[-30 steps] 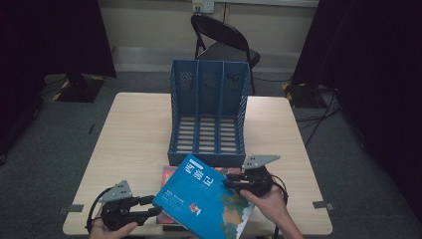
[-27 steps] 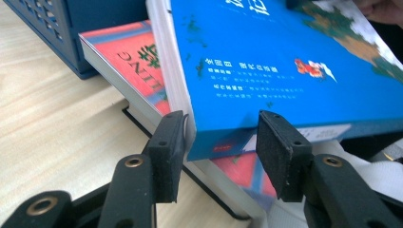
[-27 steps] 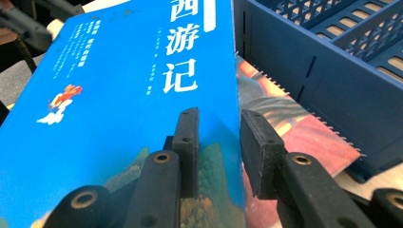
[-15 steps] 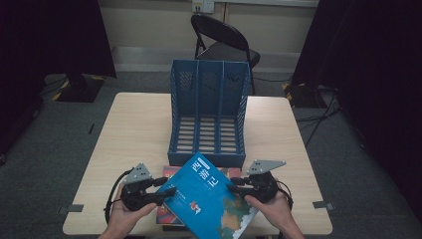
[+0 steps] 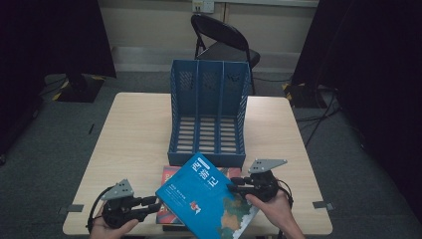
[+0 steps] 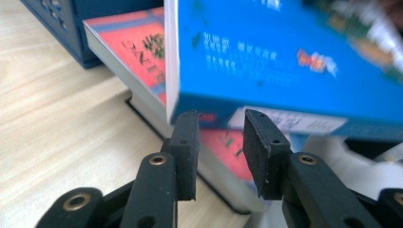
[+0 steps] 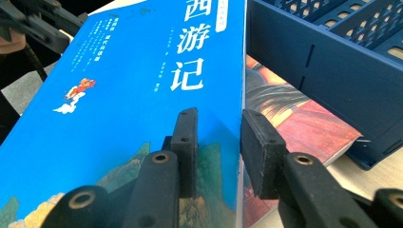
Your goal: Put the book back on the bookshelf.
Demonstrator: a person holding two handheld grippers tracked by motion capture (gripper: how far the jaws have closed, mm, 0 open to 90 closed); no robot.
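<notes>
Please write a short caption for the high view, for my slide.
Two hand-held tools, left tool and right tool, lift a blue book before a blue file rack.

The high view is looking forward and down from above the near table (image 5: 134, 129) edge. Each gripper view is riding close behind its own jaws, facing inward from opposite sides, and all three are sharing the blue book (image 5: 206, 199) (image 6: 285, 57) (image 7: 119, 104) and the file rack (image 5: 209, 114) (image 7: 332, 71).

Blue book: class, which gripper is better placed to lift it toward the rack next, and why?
Right. The right gripper clamps the blue book at its edge, nearest the blue rack. The left gripper, whose jaws have just been closing, is at a corner, grip unclear.
</notes>
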